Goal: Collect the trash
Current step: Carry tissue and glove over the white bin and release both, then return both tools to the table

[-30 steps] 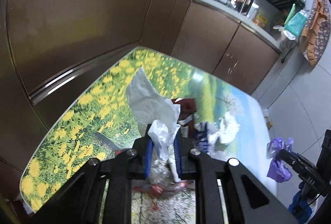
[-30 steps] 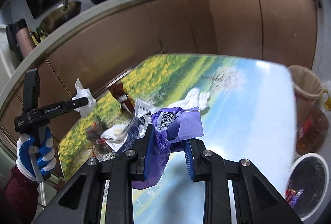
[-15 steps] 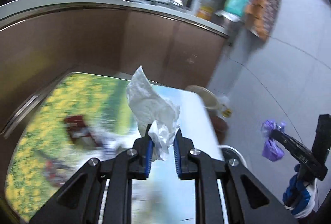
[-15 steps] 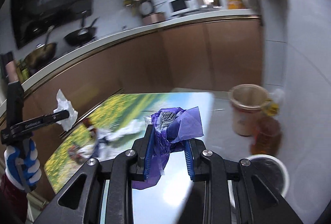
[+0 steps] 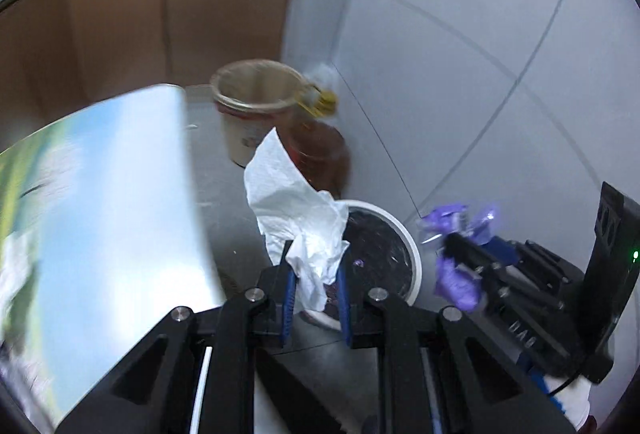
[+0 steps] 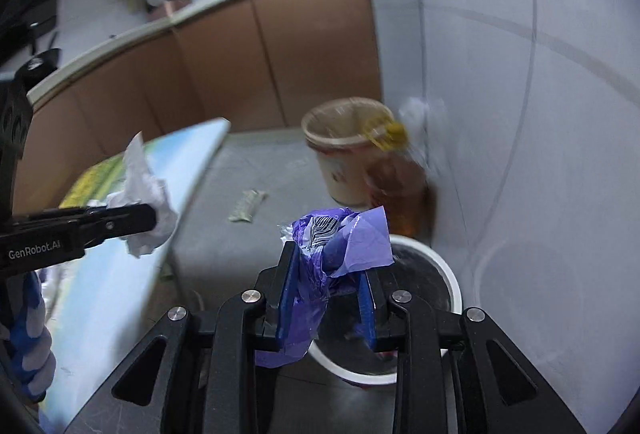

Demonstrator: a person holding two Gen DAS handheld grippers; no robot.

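Crumpled white paper tissue [image 5: 298, 209], crinkly purple plastic wrapper [image 6: 336, 238] (glossy), glossy tabletop [image 5: 120, 193].

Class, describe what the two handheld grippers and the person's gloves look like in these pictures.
Both grippers, left gripper and right gripper, are black angular frames with silver bolts and blue finger pads. White "GenRobot.AI" lettering marks the left one's side. The gloved hand wears blue and white.

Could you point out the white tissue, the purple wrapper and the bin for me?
white tissue [image 5: 296, 209]: left wrist view, middle of the crumpled sheet.
purple wrapper [image 6: 352, 242]: right wrist view, its upper flap above the tongs.
bin [image 5: 414, 254]: left wrist view, right side of its white rim.
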